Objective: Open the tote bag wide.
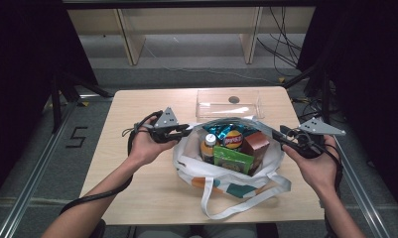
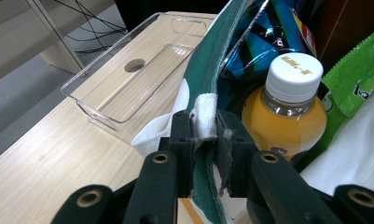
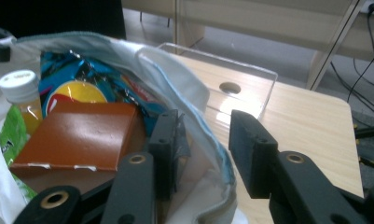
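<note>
A white tote bag [image 1: 186, 159] with a green-lined rim lies open in the middle of the table. It holds an orange juice bottle [image 2: 287, 112], a blue chips bag [image 1: 231, 136], a brown box [image 3: 82, 135] and a green packet [image 1: 231, 159]. My left gripper [image 2: 205, 128] is at the bag's left side, shut on the green rim [image 2: 208, 60] where a white patch is sewn on. My right gripper [image 3: 205, 140] is at the bag's right side and stands open. The bag's pale rim [image 3: 184, 79] runs between its jaws, and the right pad is apart from the cloth.
A clear plastic tray [image 1: 214, 106] with a round hole in its floor sits behind the bag near the table's far edge. The bag's white straps [image 1: 236, 203] trail toward the front edge. Bare wooden table [image 1: 132, 163] lies to the left of the bag.
</note>
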